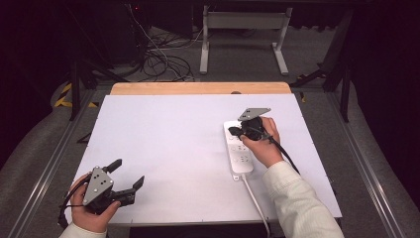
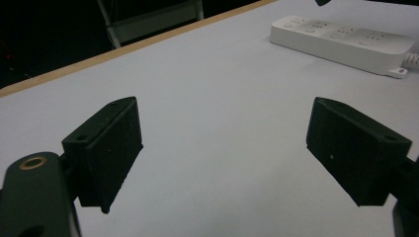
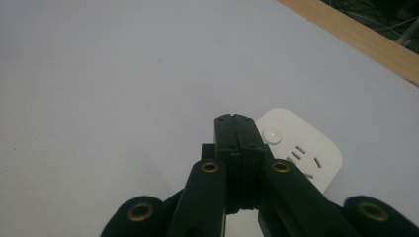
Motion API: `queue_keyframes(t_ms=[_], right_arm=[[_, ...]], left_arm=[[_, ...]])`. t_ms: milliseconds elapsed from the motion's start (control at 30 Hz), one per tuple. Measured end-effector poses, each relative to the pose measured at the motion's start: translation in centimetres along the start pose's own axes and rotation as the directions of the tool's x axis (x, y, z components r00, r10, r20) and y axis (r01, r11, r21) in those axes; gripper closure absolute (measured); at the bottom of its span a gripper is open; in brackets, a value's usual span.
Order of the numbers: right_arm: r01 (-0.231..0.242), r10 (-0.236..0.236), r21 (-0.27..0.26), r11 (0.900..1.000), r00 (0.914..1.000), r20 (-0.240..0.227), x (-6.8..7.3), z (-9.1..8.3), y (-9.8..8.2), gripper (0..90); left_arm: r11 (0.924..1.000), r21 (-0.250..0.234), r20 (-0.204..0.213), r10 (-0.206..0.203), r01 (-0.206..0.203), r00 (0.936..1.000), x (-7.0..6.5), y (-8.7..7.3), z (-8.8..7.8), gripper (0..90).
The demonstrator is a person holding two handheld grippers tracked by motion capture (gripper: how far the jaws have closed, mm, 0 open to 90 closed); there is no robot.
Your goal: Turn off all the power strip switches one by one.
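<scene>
Hovering my right gripper [image 3: 236, 123], jaws pressed together and empty, over power strip [image 1: 237, 148] far-end button [image 3: 272, 135]; left gripper [image 1: 126, 174] parked near-left, agape, idle.

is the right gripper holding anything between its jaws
No, the right gripper has its jaws pressed flat together with nothing between them, poised just by the button end of the white power strip.

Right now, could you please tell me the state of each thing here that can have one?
left gripper: open, nothing between the jaws, near the table's front left corner.
right gripper: shut, empty, over the strip's far end.
power strip: flat on the table, sockets up and unused.
round button: untouched beside the shut tips.
</scene>
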State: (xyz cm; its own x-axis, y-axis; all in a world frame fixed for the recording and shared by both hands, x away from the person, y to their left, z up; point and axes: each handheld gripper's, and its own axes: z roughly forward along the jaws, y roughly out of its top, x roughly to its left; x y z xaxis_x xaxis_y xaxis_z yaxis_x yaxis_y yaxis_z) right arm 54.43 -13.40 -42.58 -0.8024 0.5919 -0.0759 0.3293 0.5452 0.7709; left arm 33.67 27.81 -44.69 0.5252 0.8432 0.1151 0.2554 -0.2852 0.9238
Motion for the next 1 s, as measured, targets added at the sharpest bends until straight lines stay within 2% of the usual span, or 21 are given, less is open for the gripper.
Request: queue_keyframes(t_ms=[233,400,833,967,1000], right_arm=[[-0.001,0.001,0.061,0.998,1.0,-0.005,-0.5,1.1,-0.5,90.0],[-0.015,0.016,0.064,0.998,0.9999,-0.003,-0.9,1.5,-0.7,90.0],[-0.012,0.014,0.107,0.994,0.9998,-0.016,-1.0,2.7,-1.1,90.0],[-0.018,0.02,0.104,0.994,0.9996,-0.019,-1.0,2.7,-1.1,90.0],[-0.021,0.023,0.102,0.995,0.9995,-0.022,-1.0,2.8,-1.1,90.0]], left_arm=[[0.9999,0.005,-0.001,0.009,-0.009,1.0,0.0,0.0,0.1,14.5],[0.9999,0.01,0.001,0.009,-0.009,1.0,0.0,-0.1,0.1,14.5],[0.9998,0.008,0.0,0.017,-0.017,0.9999,0.1,0.0,0.1,14.6],[0.9999,0.007,0.0,0.009,-0.009,1.0,0.0,0.0,0.1,14.6],[0.9998,0.007,-0.003,0.017,-0.017,0.9998,0.1,0.0,0.1,14.6]])
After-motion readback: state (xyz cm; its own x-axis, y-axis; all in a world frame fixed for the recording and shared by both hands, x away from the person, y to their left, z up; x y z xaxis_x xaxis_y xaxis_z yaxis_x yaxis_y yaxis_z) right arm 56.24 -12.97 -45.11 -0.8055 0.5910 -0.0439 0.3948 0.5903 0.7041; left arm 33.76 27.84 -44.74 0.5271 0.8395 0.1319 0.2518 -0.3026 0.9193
